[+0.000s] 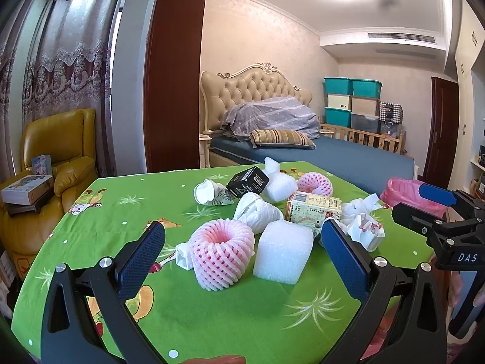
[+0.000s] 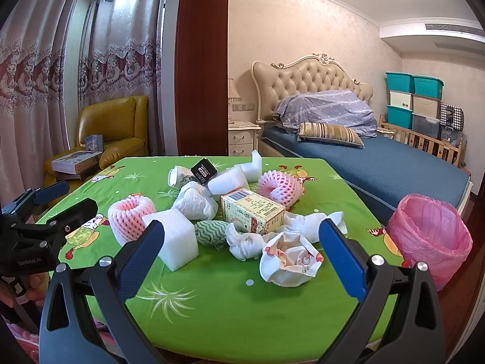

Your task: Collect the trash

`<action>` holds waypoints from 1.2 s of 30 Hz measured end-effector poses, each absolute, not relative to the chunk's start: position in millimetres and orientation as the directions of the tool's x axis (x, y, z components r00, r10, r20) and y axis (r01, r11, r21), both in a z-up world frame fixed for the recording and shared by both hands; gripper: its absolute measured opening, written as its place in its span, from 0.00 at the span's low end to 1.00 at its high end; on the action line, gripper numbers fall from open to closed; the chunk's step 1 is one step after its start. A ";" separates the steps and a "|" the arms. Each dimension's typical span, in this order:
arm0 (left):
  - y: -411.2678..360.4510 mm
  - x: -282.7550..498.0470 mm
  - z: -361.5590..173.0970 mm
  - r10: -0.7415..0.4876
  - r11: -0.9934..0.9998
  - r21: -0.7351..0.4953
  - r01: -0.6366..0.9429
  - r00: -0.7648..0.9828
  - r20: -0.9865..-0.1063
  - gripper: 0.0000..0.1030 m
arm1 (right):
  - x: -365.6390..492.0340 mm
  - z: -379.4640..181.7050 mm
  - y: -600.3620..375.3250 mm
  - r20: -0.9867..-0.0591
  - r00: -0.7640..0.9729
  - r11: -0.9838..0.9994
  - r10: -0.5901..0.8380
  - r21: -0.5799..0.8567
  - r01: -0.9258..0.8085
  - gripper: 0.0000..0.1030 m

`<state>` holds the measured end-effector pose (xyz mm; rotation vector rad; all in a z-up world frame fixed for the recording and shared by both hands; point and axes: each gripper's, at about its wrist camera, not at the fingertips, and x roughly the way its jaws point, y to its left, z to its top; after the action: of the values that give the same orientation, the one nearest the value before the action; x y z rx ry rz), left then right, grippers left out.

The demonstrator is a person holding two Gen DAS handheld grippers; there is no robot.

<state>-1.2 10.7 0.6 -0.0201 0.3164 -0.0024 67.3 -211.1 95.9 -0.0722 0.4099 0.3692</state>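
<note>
Here, the left gripper [image 1: 242, 251] and right gripper [image 2: 242, 250] both stand fully spread, holding nothing. Trash litters the green table [image 2: 230, 312]: a white foam block [image 2: 174, 236] at 10 o'clock, pink-lined bin [image 2: 430, 236] at 3 o'clock.
</note>
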 end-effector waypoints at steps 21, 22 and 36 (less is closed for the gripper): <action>13.3 -0.4 -1.4 -0.007 0.999 -0.037 -0.005 0.949 -0.316 0.94 | 65.4 97.2 -213.8 -0.395 0.856 0.933 0.332 0.006 -0.359 0.96; 13.4 -0.4 -1.6 -0.007 0.999 -0.038 -0.005 0.949 -0.316 0.94 | 65.6 96.4 -213.9 -0.395 0.857 0.933 0.332 0.006 -0.359 0.96; 13.9 -0.7 -2.1 -0.008 0.999 -0.039 -0.005 0.949 -0.316 0.94 | 65.5 96.2 -213.6 -0.396 0.855 0.933 0.334 0.007 -0.361 0.96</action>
<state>-0.8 13.9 -2.1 -0.0398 0.3213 -0.0017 65.5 -213.6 96.2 -0.0680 0.4044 0.3653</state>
